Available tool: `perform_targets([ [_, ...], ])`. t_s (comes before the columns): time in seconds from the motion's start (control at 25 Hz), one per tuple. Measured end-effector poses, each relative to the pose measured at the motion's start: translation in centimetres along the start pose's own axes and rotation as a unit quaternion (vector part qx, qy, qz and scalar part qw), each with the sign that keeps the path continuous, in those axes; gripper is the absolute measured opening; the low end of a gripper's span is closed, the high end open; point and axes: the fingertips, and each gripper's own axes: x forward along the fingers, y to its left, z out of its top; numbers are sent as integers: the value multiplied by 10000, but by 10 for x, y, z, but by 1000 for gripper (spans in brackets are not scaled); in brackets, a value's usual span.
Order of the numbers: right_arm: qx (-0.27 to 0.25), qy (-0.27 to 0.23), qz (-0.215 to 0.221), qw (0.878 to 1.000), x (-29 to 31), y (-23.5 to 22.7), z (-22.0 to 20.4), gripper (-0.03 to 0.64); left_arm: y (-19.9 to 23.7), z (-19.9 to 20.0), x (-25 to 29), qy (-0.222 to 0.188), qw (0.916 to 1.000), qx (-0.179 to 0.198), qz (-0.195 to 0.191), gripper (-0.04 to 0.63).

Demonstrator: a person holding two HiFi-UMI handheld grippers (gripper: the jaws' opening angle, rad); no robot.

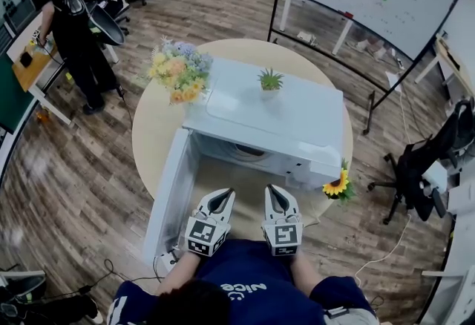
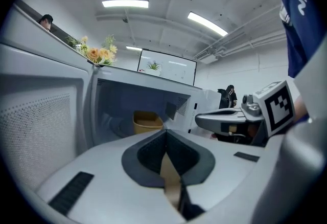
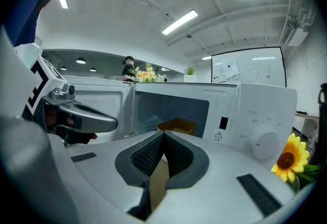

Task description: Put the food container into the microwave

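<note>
With the food container (image 3: 176,126) sitting inside the open microwave (image 1: 297,112), we held the left gripper (image 1: 220,197) and right gripper (image 1: 276,194) before it, jaws pressed together on nothing, and judged the door (image 1: 169,194) wanted a gentle, even push shut.

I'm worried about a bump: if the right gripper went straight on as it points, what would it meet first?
Probably the yellow container inside the open microwave; depth is unclear.
</note>
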Motion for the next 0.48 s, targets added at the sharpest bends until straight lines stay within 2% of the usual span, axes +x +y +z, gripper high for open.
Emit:
perform_targets([
  [0.48, 236, 81, -80, 9997, -1, -4, -5, 9, 3, -3, -2, 20, 9999, -108, -33, 2],
])
